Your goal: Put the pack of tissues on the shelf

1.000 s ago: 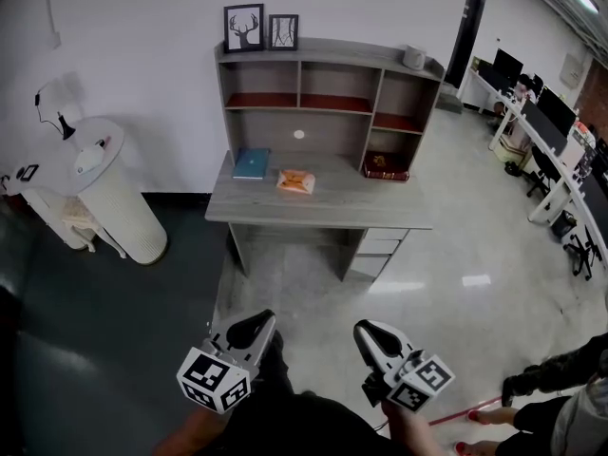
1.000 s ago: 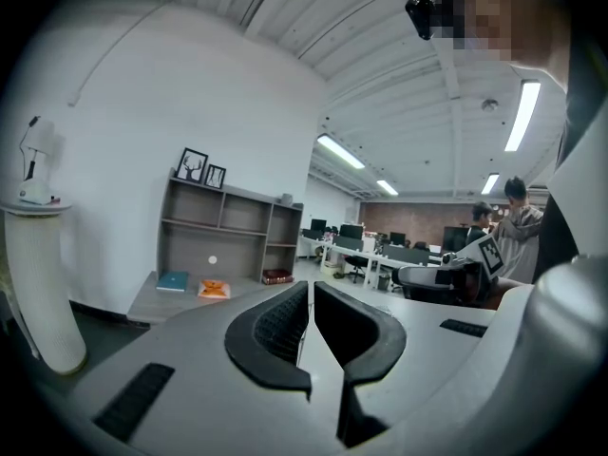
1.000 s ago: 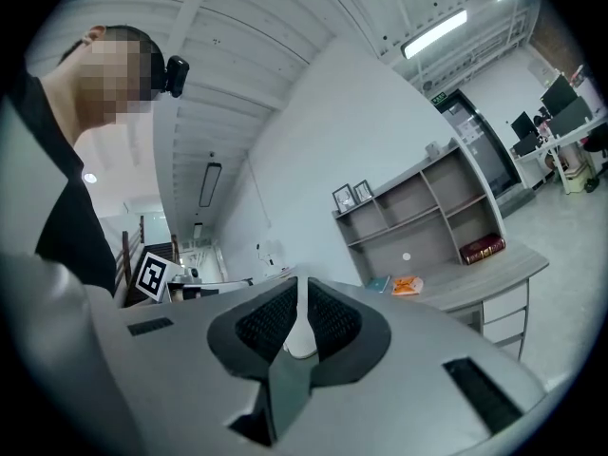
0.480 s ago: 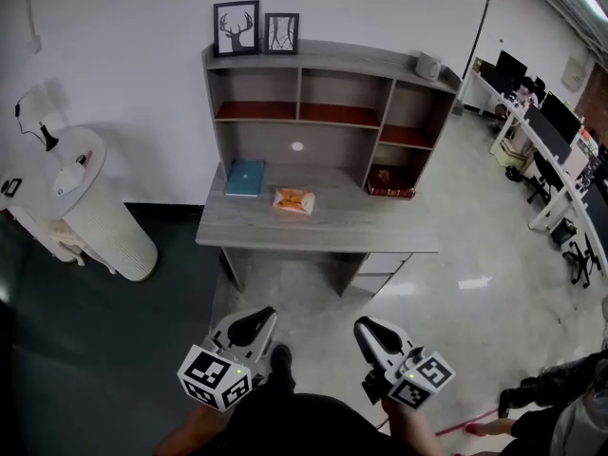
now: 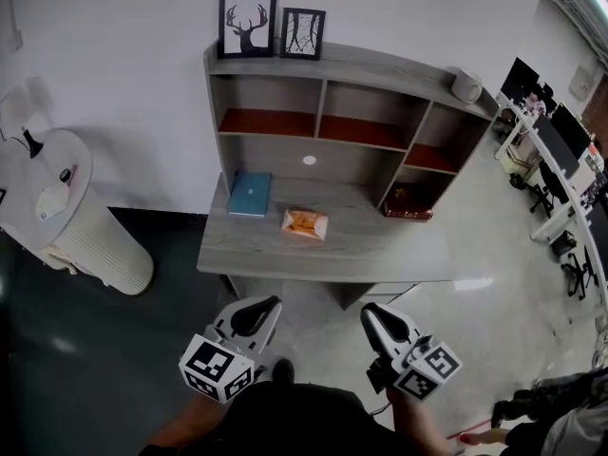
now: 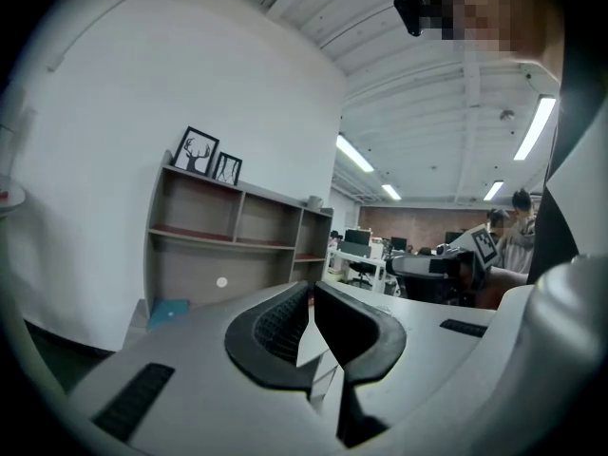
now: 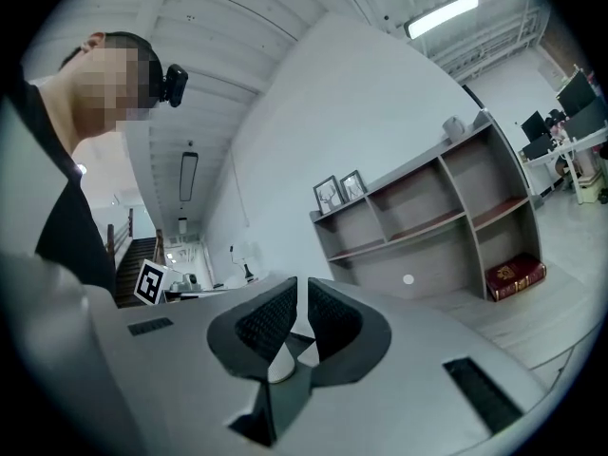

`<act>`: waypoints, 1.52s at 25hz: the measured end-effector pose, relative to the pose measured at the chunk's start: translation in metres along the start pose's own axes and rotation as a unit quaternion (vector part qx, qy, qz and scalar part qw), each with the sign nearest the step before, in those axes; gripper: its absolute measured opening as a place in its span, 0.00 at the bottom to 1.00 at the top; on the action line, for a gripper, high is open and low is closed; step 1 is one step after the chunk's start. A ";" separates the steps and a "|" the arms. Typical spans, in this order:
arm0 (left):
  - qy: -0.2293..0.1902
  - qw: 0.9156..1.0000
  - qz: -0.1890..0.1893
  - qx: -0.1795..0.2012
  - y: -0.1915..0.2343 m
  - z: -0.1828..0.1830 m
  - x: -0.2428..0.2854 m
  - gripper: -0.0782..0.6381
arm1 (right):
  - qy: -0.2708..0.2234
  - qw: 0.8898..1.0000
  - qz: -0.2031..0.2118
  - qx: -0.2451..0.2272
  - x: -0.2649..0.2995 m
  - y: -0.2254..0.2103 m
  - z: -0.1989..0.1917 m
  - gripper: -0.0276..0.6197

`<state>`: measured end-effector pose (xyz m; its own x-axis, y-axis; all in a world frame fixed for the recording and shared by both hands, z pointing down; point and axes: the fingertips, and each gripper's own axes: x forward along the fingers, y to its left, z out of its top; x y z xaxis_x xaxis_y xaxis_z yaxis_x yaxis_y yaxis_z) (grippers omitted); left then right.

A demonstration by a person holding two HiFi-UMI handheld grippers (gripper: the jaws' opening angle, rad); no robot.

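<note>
The pack of tissues (image 5: 304, 223), orange and white, lies in the middle of the grey desk top (image 5: 380, 255), below the hutch shelves (image 5: 332, 126). Both grippers hang low in the head view, well short of the desk's front edge. My left gripper (image 5: 255, 313) is shut and empty, its pads together (image 6: 313, 297). My right gripper (image 5: 377, 319) is also shut with nothing held (image 7: 302, 297). Neither gripper view shows the tissue pack; the jaws block that part of the desk.
A blue book (image 5: 250, 194) lies left of the tissues; a red box (image 5: 408, 202) fills the lower right cubby. Two framed pictures (image 5: 271, 25) and a white pot (image 5: 465, 85) stand on top. A white ribbed bin (image 5: 71, 221) stands left; office desks (image 5: 560, 150) and a person's legs (image 5: 546, 416) are at right.
The desk and shelves have grown larger and nearer in the head view as I come toward them. Both grippers keep their places in the view and stay shut.
</note>
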<state>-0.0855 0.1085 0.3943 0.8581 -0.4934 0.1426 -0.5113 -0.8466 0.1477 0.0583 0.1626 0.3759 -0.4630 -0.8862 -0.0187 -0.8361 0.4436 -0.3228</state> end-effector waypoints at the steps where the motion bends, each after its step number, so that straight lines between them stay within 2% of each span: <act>1: 0.002 1.000 0.000 0.000 0.009 0.000 0.004 0.15 | 0.001 1.000 0.000 0.000 0.010 -0.003 0.001 0.08; 11: 0.017 1.000 0.004 -0.017 0.063 -0.001 0.044 0.15 | 0.014 1.000 0.011 0.017 0.073 -0.039 0.002 0.08; 18: 0.022 0.999 0.029 -0.021 0.096 0.000 0.091 0.15 | 0.017 0.999 0.032 0.020 0.110 -0.087 0.011 0.07; 28: 0.022 0.997 0.065 -0.018 0.131 0.019 0.178 0.15 | 0.036 0.997 0.063 0.025 0.154 -0.177 0.032 0.07; 34: 0.023 0.996 0.084 -0.015 0.144 0.026 0.208 0.15 | 0.052 0.995 0.078 0.022 0.175 -0.208 0.033 0.08; 38: 0.023 0.996 0.089 -0.021 0.161 0.026 0.215 0.15 | 0.074 0.994 0.082 0.024 0.195 -0.215 0.021 0.08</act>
<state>0.0174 -0.1393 0.4231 0.7507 -0.6244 0.2158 -0.6578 -0.7366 0.1573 0.1539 -0.1085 0.4217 -0.6327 -0.7718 0.0644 -0.7331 0.5700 -0.3709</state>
